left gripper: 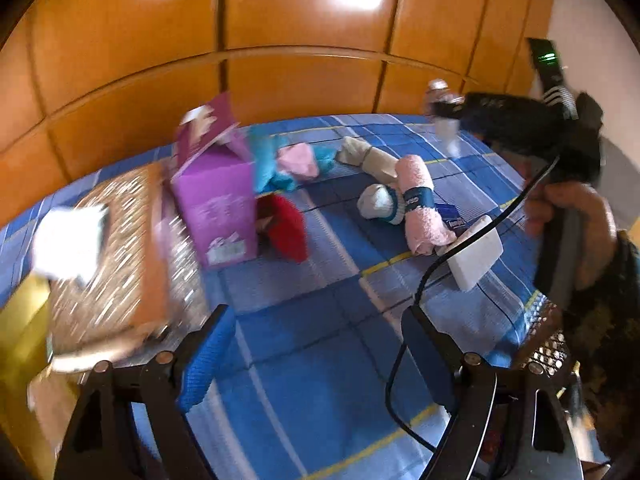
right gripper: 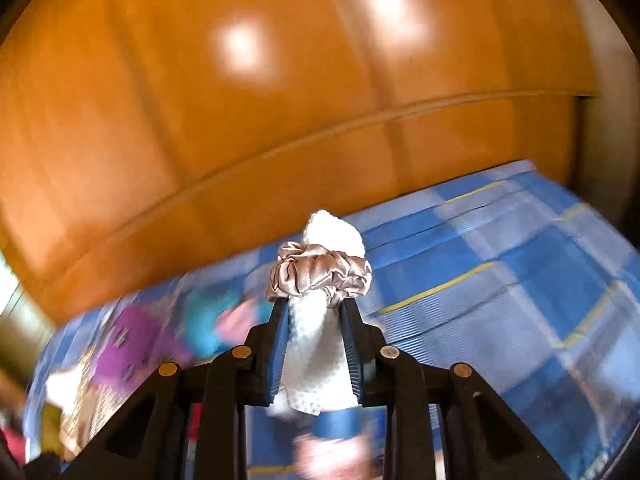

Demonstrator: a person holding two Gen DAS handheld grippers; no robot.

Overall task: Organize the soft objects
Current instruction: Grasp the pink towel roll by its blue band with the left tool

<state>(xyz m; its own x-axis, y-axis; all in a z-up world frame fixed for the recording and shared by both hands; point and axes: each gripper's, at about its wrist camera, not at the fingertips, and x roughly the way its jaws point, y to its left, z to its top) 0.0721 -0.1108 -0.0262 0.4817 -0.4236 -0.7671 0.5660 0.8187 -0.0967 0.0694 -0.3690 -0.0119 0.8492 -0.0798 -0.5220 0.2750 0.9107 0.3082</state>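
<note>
Mostly the work is left: the right gripper pinches a white rolled cloth with a scrunchie, while the left gripper is wide and empty; the pink towel, socks and red cloth lie far on the bed beside the purple box.

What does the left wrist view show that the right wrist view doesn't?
Only the left wrist view: the open left gripper with nothing between its fingers, the pink rolled towel, the red cloth, a white block and the person's hand.

Only the right wrist view: the right gripper shut on a white rolled cloth ringed by a beige scrunchie.

Both: the blue checked bedspread, the purple box and the orange wooden panelling.
</note>
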